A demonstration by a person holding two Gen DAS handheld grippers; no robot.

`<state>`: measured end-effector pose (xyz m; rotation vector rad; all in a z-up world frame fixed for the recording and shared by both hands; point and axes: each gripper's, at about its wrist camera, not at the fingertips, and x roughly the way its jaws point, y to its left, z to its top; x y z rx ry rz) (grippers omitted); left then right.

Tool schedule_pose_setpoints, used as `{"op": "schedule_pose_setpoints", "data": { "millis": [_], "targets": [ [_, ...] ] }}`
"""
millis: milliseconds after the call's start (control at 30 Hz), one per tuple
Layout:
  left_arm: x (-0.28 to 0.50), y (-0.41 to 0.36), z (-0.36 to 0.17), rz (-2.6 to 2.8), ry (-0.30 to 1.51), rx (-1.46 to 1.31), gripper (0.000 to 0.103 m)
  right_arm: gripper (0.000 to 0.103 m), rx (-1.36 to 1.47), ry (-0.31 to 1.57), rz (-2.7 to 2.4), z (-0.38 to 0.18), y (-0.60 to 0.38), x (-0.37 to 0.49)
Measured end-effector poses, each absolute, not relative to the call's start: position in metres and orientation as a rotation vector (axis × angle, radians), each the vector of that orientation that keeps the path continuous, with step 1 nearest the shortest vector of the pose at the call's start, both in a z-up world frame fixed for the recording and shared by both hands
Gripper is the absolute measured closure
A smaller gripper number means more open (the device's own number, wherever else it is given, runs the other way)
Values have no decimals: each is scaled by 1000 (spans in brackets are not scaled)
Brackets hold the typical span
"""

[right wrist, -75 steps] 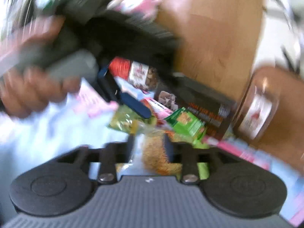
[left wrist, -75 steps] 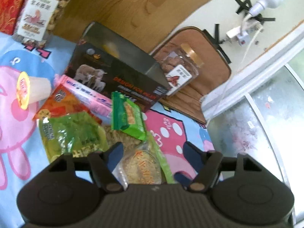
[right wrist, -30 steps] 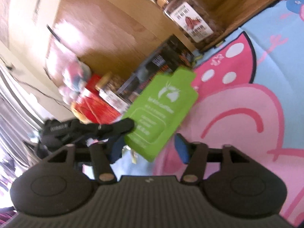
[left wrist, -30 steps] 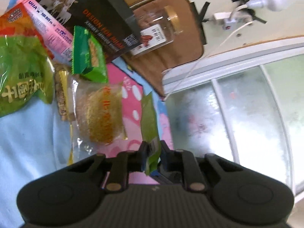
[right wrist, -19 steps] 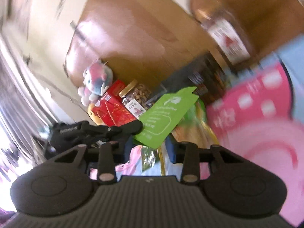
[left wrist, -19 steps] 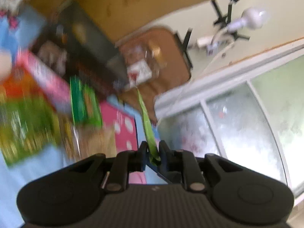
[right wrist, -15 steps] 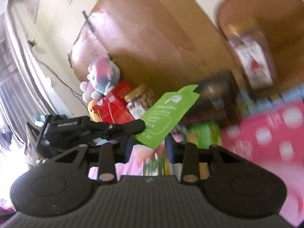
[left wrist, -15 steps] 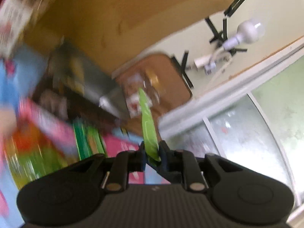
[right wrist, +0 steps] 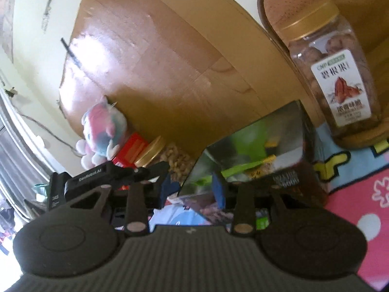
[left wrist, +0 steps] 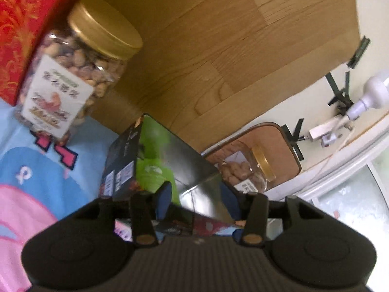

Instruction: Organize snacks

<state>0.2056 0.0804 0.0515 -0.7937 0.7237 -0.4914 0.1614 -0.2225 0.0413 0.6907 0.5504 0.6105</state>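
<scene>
A home — plush toy (right wrist: pixel 102 131), cartoon blanket (left wrist: pixel 36 170)

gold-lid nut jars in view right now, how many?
2. One jar stands against the red box, left of the open black box. The other jar stands right of that box, before the brown chair back. More may be hidden.

A wooden headboard (left wrist: pixel 218 48) rises behind the bedding, and a cartoon-printed blue and pink sheet (left wrist: pixel 36 170) covers the surface in front of it. A brown padded chair back (left wrist: pixel 274 146) stands against the pale wall, near a white lamp (left wrist: pixel 374 90) with its plug and cables (left wrist: pixel 325 133) taped beside a frosted window (left wrist: pixel 352 194). In the right wrist view a pink and blue plush toy (right wrist: pixel 102 131) leans against the headboard's far end, with a curtain (right wrist: pixel 14 170) at the frame's left edge.
</scene>
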Motion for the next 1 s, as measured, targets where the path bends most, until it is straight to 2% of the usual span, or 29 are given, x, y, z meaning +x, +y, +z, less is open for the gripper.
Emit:
{"op": "schedule_pose_setpoints", "data": {
  "millis": [167, 433, 533, 633, 700, 767, 900, 933, 967, 1000],
  "targets": [
    [159, 107, 43, -450, 677, -760, 58, 62, 610, 623, 646, 28, -203, 144],
    [116, 141, 11, -342, 689, -717, 58, 61, 310, 659, 716, 28, -124, 145],
    [118, 153, 7, -315, 680, -753, 58, 60, 228, 670, 708, 24, -107, 155],
    [121, 167, 5, -262, 661, -765, 47, 60, 267, 715, 727, 17, -95, 166],
    [127, 172, 1, -249, 665, -781, 47, 58, 258, 716, 746, 15, -89, 162],
    [140, 175, -6, -248, 692, -797, 47, 52, 198, 706, 747, 13, -77, 156],
    [158, 169, -20, -293, 733, -814, 47, 52, 34, 660, 702, 7, -52, 144],
    [160, 166, -22, -321, 740, -815, 50, 53, -4, 643, 684, 6, -49, 141],
    [161, 163, -24, -344, 750, -821, 53, 68, -32, 633, 671, 4, -46, 138],
    [160, 160, -25, -363, 760, -824, 53, 78, -52, 633, 665, 2, -43, 136]
  ]
}}
